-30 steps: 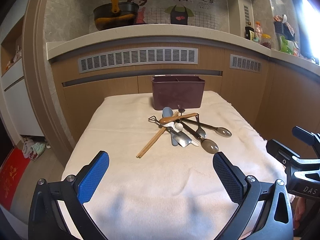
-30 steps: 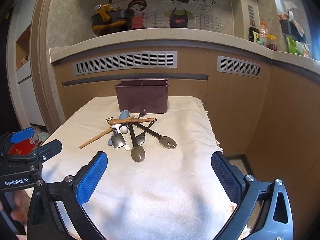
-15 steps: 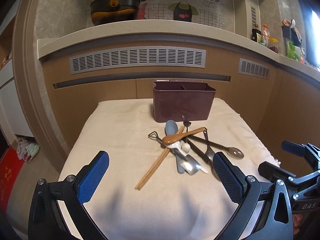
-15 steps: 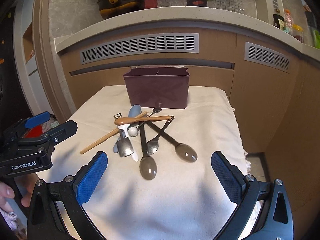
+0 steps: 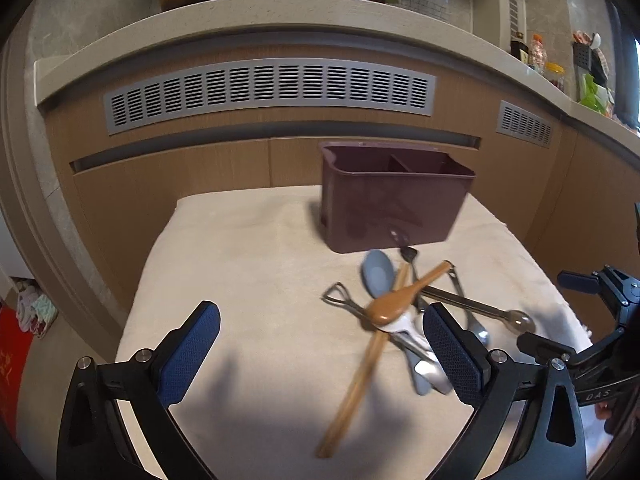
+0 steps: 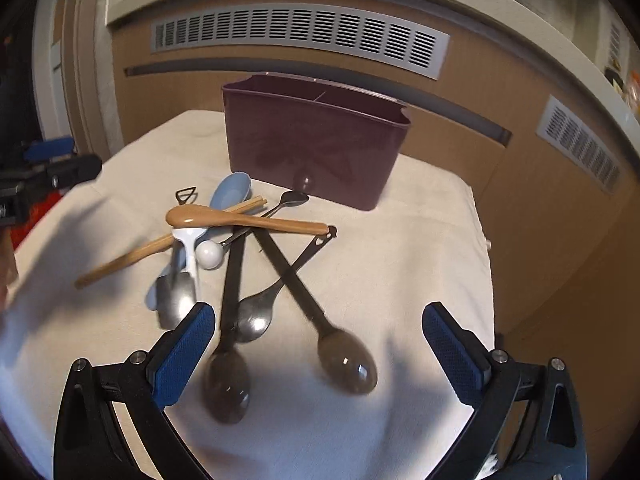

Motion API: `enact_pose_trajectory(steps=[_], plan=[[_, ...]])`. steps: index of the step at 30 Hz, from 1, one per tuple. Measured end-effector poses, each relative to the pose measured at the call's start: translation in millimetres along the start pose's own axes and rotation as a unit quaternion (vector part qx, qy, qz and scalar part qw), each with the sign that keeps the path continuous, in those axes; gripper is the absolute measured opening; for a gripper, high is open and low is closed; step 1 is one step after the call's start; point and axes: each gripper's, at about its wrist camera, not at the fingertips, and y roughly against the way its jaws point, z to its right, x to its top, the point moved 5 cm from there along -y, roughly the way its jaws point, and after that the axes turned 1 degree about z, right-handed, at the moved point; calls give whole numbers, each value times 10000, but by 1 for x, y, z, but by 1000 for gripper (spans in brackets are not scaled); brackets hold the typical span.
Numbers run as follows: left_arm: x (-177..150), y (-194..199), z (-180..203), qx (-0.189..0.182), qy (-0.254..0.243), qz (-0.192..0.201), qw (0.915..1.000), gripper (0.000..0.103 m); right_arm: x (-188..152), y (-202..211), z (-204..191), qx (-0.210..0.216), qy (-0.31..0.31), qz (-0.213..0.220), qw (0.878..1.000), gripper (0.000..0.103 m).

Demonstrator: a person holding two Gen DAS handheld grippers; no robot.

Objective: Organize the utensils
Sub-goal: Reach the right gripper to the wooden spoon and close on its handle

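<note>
Right gripper (image 6: 319, 346), jaws spread wide and holding nothing, hangs at lower centre of the right wrist view over two dark spoons (image 6: 347, 360) whose bowls point toward the lower edge, their handles running up and crossing beneath a brown wooden spoon (image 6: 240, 218) that lies nearly horizontal, bowl to the left. Left gripper (image 5: 320, 354), likewise wide and empty, frames the same heap right of centre in its view, where the chopsticks (image 5: 362, 368) run on a diagonal from lower centre up toward the maroon divided holder (image 5: 394, 216). The heap lies on a cream cloth (image 6: 420, 256), just in front of the holder.
</note>
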Motion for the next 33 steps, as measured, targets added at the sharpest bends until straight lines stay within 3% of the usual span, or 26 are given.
enact_pose_trajectory(steps=[3,7,13,17,24,29,32,33], plan=[[2,-8,-20,157,86,-29,9998,88,9,-10,-4,-6,305,76,9995,103],[-8,-25,-41,-105,580,-362,9976,85,24,-22,-12,-38,477,138,9988,103],[-21,-30,-49,142,695,-313,9970,83,43,-43,-38,603,1106,235,9918,100],[-20,-25,-58,152,921,-249,9953,86,50,-60,-54,938,1644,56,9819,81],[-21,-21,-76,125,1448,-247,9891,90,59,-82,-66,1455,1798,-344,9723,70],[-22,-20,-77,120,1441,-238,9892,90,65,-91,-73,1824,1593,-581,9685,54],[-23,-20,-72,68,1319,-288,9908,90,67,-92,-79,1873,1672,-581,9662,51],[-23,-21,-70,87,1282,-319,9912,90,66,-91,-80,1894,1676,-595,9657,42]])
